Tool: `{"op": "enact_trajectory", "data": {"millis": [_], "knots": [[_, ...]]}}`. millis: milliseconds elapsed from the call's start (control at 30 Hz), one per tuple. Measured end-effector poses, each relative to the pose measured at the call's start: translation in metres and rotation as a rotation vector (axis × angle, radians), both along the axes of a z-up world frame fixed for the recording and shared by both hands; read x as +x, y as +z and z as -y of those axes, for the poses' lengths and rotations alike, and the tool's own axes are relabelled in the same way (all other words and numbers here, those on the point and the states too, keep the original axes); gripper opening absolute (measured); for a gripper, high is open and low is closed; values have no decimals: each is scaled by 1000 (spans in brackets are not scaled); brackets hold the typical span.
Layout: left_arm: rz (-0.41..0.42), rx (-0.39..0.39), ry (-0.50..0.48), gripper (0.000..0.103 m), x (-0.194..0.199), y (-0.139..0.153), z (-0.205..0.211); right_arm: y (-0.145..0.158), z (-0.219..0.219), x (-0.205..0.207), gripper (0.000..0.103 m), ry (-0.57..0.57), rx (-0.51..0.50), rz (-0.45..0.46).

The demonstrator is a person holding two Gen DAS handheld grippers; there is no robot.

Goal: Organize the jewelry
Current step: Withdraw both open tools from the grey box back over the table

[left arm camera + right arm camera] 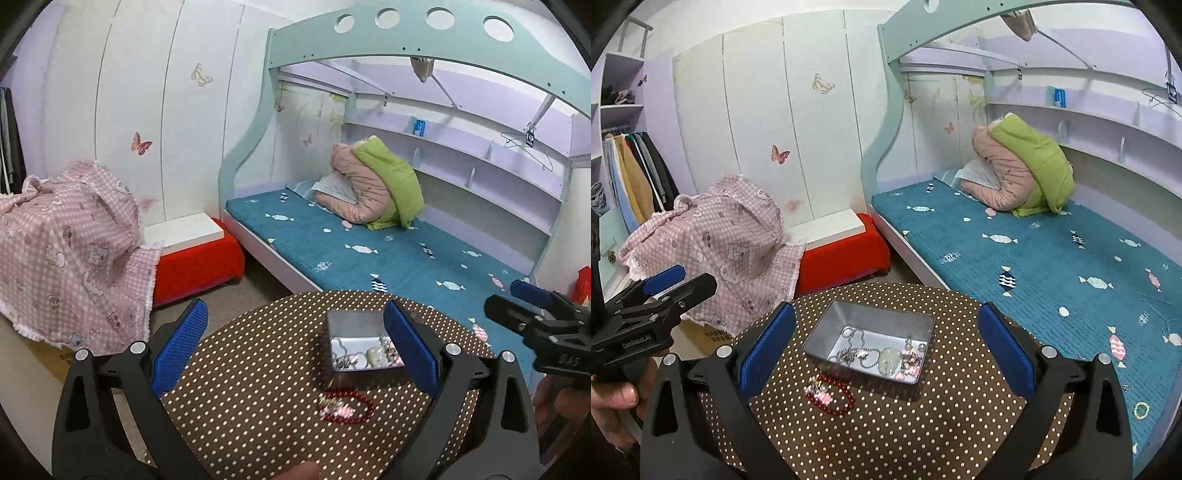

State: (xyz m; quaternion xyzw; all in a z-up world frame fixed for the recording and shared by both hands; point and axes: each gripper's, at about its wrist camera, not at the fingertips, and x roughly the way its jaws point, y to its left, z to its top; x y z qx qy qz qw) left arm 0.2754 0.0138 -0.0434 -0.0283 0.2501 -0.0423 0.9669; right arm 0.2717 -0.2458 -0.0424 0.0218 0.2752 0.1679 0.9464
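A grey metal tin [354,323] [849,319] stands open on a round brown polka-dot table [258,387] [905,424]. It holds silver chains, a pale stone and pink pieces. A red bead bracelet [364,406] [833,400] with a small sparkly pink piece inside its loop lies on the table just in front of the tin. My left gripper [295,350] is open and empty above the table, its right finger beside the tin. My right gripper [886,350] is open and empty, hovering over the tin and bracelet. Each gripper shows at the edge of the other's view.
A bed with a teal blanket [369,251] [1052,258] borders the table's far right side, with folded pink and green clothing on it. A pink checked cloth [66,251] covers something at the left. A red stool [199,262] stands behind the table.
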Motion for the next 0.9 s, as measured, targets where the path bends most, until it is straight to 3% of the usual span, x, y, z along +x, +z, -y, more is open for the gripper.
{"op": "enact_trajectory", "data": {"millis": [333,700,800,900], "knots": [[-31,53,27,96,-29,-29,-8,-29,-13,-28,95,62,-27,-43],[-139,42,65,96,-45,-79,-28,-98,-60,-21,95,210,-150,-181],[-167,39,75,96,-44,-90,-32,-112,-71,-12,88,248,-156,-213],[-185,37,81,96,-44,-98,-32,-124,-82,-1,68,287,-176,-247]]}}
